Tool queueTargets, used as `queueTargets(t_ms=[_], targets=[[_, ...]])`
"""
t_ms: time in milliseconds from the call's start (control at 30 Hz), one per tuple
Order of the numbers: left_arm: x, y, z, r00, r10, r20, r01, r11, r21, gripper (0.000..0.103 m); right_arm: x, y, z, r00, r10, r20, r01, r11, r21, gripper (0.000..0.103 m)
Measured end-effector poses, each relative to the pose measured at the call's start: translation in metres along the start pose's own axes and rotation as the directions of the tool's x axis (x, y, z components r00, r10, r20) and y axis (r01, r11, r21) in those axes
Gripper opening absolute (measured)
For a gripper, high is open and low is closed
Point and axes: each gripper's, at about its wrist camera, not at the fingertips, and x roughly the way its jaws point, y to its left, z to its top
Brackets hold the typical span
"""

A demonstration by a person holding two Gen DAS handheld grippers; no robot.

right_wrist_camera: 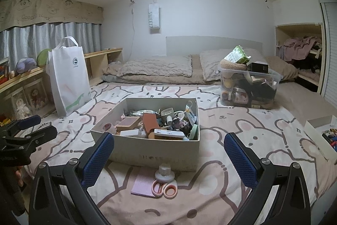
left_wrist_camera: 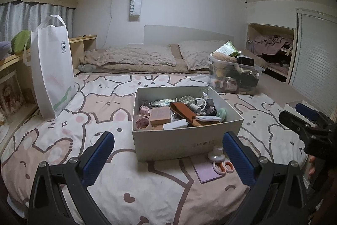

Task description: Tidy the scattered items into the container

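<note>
Scissors (right_wrist_camera: pixel 164 188) with pink-and-orange handles lie on the bunny-print bedspread (right_wrist_camera: pixel 242 125), right in front of the grey cardboard box (right_wrist_camera: pixel 155 151) and just shy of touching its near wall. They overlap a lilac notepad (right_wrist_camera: pixel 142 183), and a small white round-based bottle (right_wrist_camera: pixel 165 172) stands between scissors and box.

Right gripper (right_wrist_camera: pixel 168 147) hangs above the spread, jaws wide and empty, and that little cluster sits low between its blue pads (right_wrist_camera: pixel 99 158), nearer than the fingertips. From the left wrist view the left gripper (left_wrist_camera: pixel 168 144) is also spread wide, nothing held; here the scissors (left_wrist_camera: pixel 223 167), notepad (left_wrist_camera: pixel 206 170) and bottle (left_wrist_camera: pixel 217 154) sit close inside its right-hand pad (left_wrist_camera: pixel 238 158).

The box is already crammed: brown strap, white cases, a mint-green round thing, pink bits. Faint lettering on its front wall is too pale to read.

Writing elsewhere: the hanging wall sign (right_wrist_camera: pixel 153 16) reads "SWEET", and the curtain valance (right_wrist_camera: pixel 50 11) shows "GOOD LUCK" among doodled faces. A white tote bag (right_wrist_camera: pixel 69 75) carries a round logo, text illegible. A clear tub (right_wrist_camera: pixel 248 85) of clutter stands farther back.
</note>
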Motion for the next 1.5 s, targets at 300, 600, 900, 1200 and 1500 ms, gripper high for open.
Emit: queueTargets(t_ms=[300, 600, 900, 1200, 1500], targets=[[0.001, -0.001, -0.01, 1.0, -0.002, -0.009, 0.002, 1.0, -0.002, 0.103, -0.004, 0.0, -0.01, 1.0, -0.007, -0.008, 0.007, 1.0, -0.005, 0.103], [0.002, -0.006, -0.014, 1.0, -0.014, -0.022, 0.014, 1.0, 0.009, 0.103, -0.006, -0.001, -0.015, 1.0, -0.018, -0.015, 0.018, 1.0, -0.007, 0.103], [0.002, -0.008, -0.014, 1.0, -0.017, -0.023, 0.018, 1.0, 0.006, 0.103, -0.004, 0.004, -0.017, 0.999, -0.023, -0.025, 0.022, 1.0, -0.019, 0.103], [0.0, -0.008, -0.013, 1.0, -0.018, -0.016, 0.018, 1.0, 0.007, 0.103, -0.005, 0.007, -0.017, 0.999, -0.026, -0.021, 0.026, 0.999, -0.019, 0.103], [0.001, -0.006, -0.013, 1.0, -0.016, -0.016, 0.017, 1.0, 0.002, 0.103, -0.005, 0.005, -0.016, 0.999, -0.025, -0.022, 0.025, 1.0, -0.012, 0.103]])
